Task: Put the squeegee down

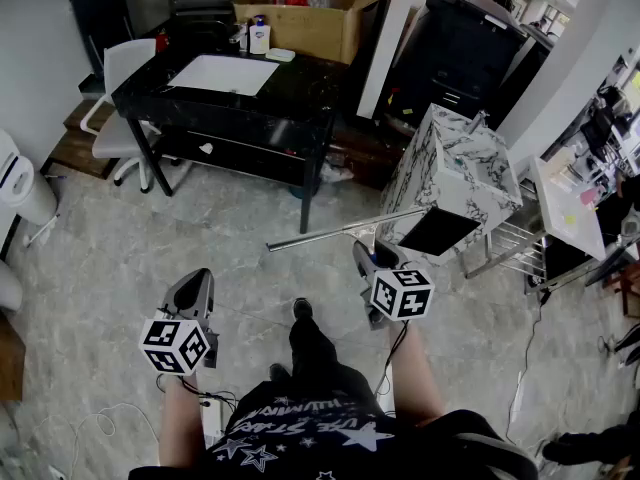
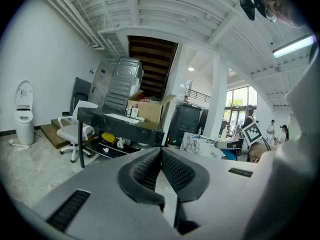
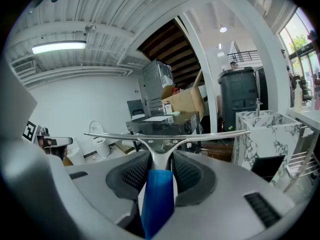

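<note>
While the right claw (image 1: 364,256) grips the squeegee (image 1: 345,228), its bar out in front of it — left claw (image 2: 161,153) closed, empty — nothing is put down yet.

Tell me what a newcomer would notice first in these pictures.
The squeegee first: its long metal bar sticks out sideways, its blue handle clamped in the right gripper. The left gripper beside it is shut and empty. Ahead stand a black table and a marble-patterned cabinet.
</note>
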Tool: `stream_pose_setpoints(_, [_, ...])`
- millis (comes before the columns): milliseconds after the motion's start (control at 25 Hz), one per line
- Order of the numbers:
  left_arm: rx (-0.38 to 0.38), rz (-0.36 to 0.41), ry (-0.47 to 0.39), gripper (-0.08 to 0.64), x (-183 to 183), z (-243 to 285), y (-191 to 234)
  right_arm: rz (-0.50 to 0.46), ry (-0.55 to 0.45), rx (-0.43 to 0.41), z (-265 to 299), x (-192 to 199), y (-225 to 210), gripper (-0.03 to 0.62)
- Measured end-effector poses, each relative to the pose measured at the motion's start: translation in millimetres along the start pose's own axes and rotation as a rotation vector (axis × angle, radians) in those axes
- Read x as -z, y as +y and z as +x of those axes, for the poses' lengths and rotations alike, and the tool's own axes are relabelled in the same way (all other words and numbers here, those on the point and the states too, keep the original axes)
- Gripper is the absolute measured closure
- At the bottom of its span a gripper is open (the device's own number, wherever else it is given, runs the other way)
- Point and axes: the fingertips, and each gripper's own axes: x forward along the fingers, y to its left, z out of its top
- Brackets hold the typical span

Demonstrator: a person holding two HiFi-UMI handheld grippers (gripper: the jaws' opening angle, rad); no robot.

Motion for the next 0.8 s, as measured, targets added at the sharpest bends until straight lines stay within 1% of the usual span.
stream_pose_setpoints(240, [-0.007, -0.002, 0.019, 0.540, 5, 6, 5, -0.028, -0.003, -0.020, 10, -5, 1, 0.443])
stream_pose_setpoints(440, [-0.014, 0.022, 0.022, 0.540, -1, 24, 7, -0.030, -0.005, -0.023, 27, -14, -11, 0.443])
stream_pose_setpoints(640, [-0.030, 0.014, 0.014, 0.540, -12, 54, 17, -0.015, -0.015, -0.025, 59, -31, -29, 0.443])
stream_pose_setpoints(800, [-0.049, 0.006, 0.027, 0.540, -21, 93, 28, 0.003, -0.008, -0.040, 100, -50, -51, 0.443])
